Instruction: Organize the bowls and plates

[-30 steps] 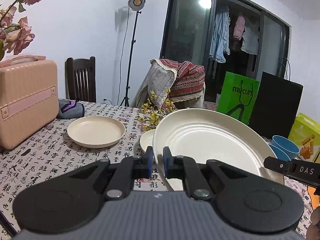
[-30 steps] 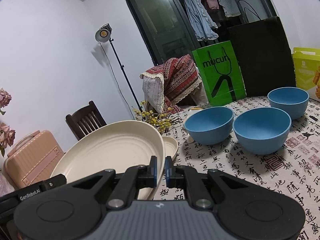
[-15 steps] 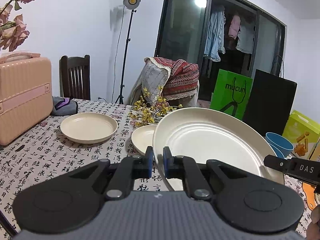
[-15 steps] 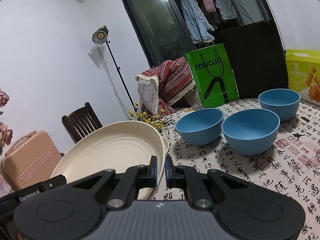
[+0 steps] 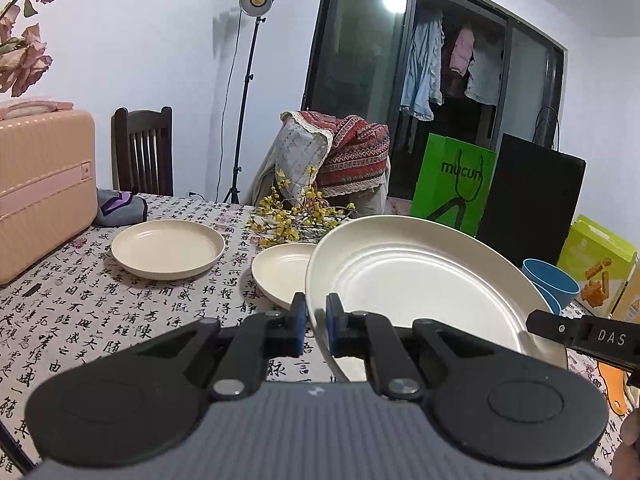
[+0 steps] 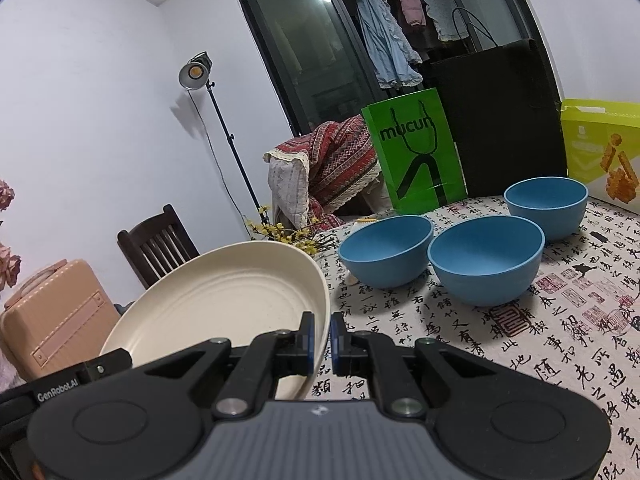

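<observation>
A large cream plate (image 5: 420,280) hangs tilted above the table, gripped from both sides. My left gripper (image 5: 316,312) is shut on its left rim. My right gripper (image 6: 322,336) is shut on the same plate's (image 6: 224,300) right rim. Two smaller cream plates (image 5: 168,248) (image 5: 280,276) lie on the tablecloth ahead of the left gripper, the nearer one partly behind the held plate. Three blue bowls (image 6: 386,250) (image 6: 486,264) (image 6: 546,206) stand upright on the table to the right of the right gripper.
A pink suitcase (image 5: 44,188) stands at the table's left end, with a grey pouch (image 5: 120,208) beside it. Yellow flower sprigs (image 5: 296,216) lie at the far edge. A green bag (image 6: 416,152), a black bag and a yellow box (image 6: 600,148) line the far right.
Both grippers keep their grip on the large plate. The held plate has drifted slightly, and more of the nearer small plate shows behind its rim.
</observation>
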The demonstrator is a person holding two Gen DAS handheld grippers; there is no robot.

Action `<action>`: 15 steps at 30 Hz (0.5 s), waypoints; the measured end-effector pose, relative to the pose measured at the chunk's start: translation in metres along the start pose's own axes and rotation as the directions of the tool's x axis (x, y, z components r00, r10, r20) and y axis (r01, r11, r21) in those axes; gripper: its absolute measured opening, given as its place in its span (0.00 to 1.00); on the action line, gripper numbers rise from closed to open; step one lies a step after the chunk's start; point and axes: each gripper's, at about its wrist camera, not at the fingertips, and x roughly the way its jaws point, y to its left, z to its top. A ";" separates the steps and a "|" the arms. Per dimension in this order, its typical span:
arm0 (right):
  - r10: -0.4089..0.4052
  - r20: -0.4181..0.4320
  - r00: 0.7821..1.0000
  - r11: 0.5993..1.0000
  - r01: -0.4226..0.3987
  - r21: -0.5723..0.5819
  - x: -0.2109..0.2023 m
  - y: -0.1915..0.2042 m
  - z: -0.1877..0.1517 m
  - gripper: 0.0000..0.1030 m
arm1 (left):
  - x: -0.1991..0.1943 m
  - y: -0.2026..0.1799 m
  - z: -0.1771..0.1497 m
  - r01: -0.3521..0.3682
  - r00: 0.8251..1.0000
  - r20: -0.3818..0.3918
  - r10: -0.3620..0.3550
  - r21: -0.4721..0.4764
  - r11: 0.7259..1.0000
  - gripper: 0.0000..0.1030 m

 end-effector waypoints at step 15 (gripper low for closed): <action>-0.018 0.007 1.000 1.000 0.018 -0.006 -0.009 -0.008 -0.004 0.08 | -0.001 -0.006 -0.009 0.026 1.000 -0.008 -0.026 0.000 1.000 0.10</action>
